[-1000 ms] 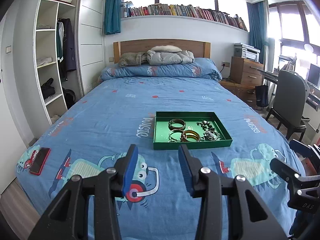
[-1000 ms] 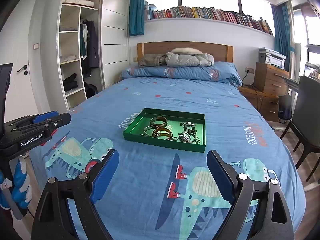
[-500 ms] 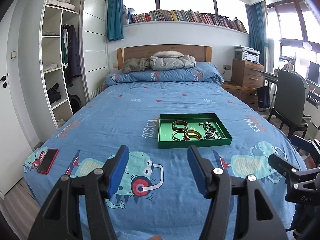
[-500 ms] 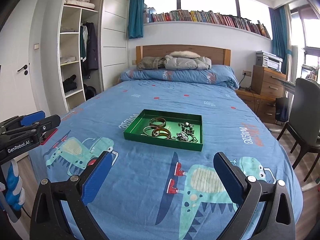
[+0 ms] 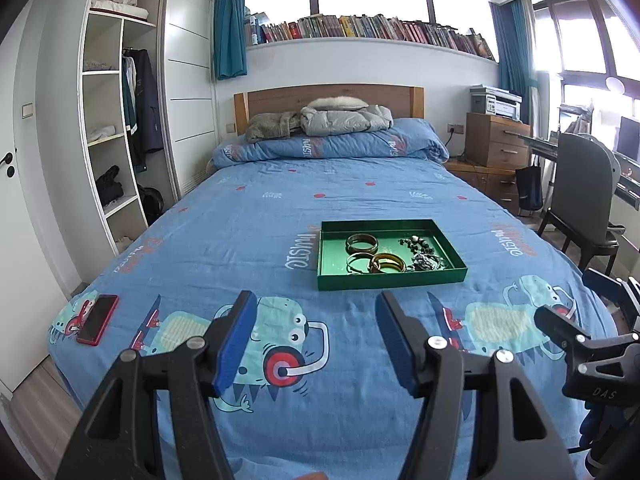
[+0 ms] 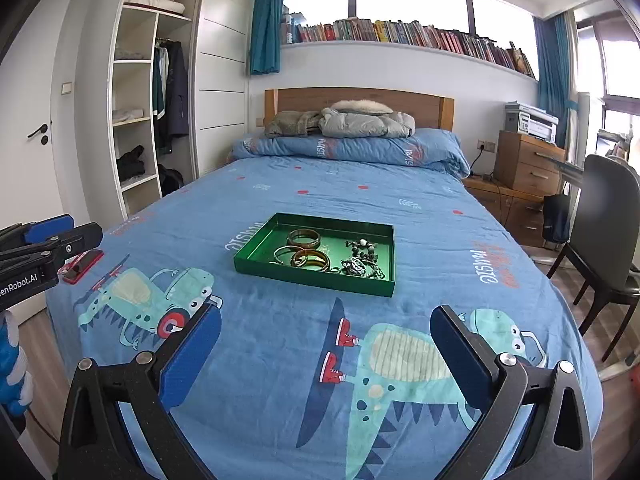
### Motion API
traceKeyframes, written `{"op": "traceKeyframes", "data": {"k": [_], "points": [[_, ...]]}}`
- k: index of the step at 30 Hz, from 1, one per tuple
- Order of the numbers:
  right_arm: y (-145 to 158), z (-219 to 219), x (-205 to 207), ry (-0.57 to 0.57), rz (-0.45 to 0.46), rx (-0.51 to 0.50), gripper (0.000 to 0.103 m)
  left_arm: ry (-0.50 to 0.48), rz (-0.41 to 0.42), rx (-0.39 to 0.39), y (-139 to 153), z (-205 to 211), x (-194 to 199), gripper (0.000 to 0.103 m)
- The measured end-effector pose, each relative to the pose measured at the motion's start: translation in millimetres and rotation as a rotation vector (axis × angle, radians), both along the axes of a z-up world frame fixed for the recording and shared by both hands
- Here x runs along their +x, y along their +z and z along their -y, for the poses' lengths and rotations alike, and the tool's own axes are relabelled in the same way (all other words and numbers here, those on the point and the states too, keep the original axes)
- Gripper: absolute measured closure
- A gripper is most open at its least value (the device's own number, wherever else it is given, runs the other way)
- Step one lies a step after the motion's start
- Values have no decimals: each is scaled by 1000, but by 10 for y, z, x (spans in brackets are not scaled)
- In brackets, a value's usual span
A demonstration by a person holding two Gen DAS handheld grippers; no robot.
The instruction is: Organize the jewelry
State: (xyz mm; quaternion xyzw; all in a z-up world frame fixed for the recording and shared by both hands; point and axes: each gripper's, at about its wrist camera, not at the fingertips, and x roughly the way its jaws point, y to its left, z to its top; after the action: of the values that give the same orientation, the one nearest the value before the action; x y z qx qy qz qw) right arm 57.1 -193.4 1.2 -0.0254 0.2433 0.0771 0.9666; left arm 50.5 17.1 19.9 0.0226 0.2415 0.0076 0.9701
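Both pairs of jaws have just been opening; left gripper (image 5: pixel 316 320) and right gripper (image 6: pixel 326 334) now stand wide, nothing between. Beyond, green tray (image 6: pixel 256 250) on bedspread (image 6: pixel 420 248) holds bangles (image 6: pixel 306 248) and beaded jewelry (image 6: pixel 362 258).

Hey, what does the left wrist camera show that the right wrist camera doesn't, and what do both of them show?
Only the left wrist view shows the monitor on the desk at far right, and the whole red phone. Only the right wrist view shows the door handle clearly. Both show the green tray of bangles and beads on the blue bed, and both hand-held grippers open, holding nothing.
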Motion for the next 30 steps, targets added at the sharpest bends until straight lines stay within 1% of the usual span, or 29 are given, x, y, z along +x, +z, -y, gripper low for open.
{"op": "traceKeyframes", "data": {"k": [11, 17, 30], "points": [[-57, 12, 69, -4, -18, 3, 0, -8, -28, 1, -67, 2, 101, 43], [-87, 16, 105, -27, -40, 4, 0, -10, -42, 9, -150, 2, 137, 43], [-183, 27, 98, -124, -65, -73, 0, -26, -78, 52, -355, 201, 180, 42]]}}
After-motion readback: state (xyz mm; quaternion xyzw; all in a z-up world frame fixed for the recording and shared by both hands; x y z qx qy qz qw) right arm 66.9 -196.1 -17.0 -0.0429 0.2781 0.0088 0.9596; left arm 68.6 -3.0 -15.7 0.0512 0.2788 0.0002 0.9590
